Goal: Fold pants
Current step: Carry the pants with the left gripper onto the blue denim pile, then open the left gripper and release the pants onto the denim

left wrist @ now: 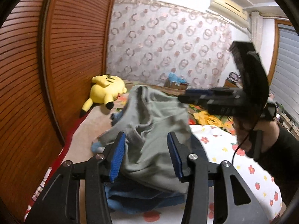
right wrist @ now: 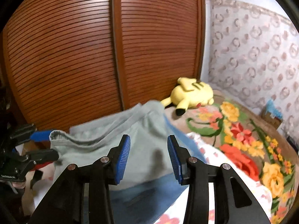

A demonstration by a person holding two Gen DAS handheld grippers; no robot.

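floral bed [right wrist: 243, 130], grey pants [left wrist: 153, 130] bunched between wide-open jaws of left gripper [left wrist: 146, 149] and right gripper [right wrist: 148, 154]

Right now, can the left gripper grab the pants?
Probably yes. The left gripper is open, and the gray pants bunch up right in front of it, partly between its fingers. Nothing sits in the way.

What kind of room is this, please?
Most likely a bedroom: a bed with a floral blanket, a yellow plush toy beside a louvered wooden wardrobe, and a wall air conditioner.
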